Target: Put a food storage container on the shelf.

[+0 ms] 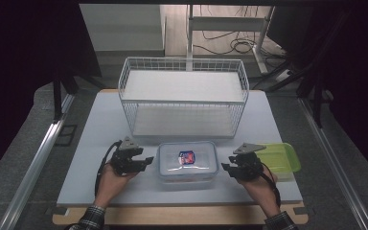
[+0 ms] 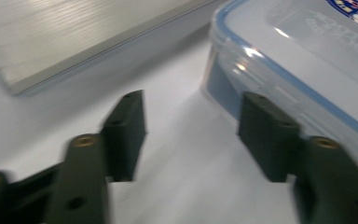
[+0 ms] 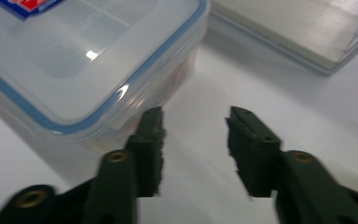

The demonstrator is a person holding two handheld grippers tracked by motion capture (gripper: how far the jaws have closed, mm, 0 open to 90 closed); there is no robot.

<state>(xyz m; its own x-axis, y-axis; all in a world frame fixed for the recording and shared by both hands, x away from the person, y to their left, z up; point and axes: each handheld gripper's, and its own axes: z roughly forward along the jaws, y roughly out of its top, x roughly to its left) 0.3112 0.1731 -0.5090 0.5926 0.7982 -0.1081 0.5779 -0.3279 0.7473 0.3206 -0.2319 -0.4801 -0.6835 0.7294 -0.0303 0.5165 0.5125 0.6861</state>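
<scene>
White counter (image 1: 100, 143), wire basket (image 1: 182, 96) at far side. Lidded box (image 1: 187, 160) sits near-centre; left gripper (image 1: 146, 160) and right gripper (image 1: 226, 167) flank it, both released, placed for a two-sided grasp.

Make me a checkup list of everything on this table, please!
Surface: pale table, bare around the things.
Job's things: clear lidded box with blue seal, lid on, between both tongs.
Clutter: white wire basket behind the box; green lid at right.
Grippers: left tongs open beside the box; right tongs open, nothing between.
Cables: black lead trailing from left tongs; loose cables on floor.
Surroundings: dark curtains, metal stand behind.
</scene>
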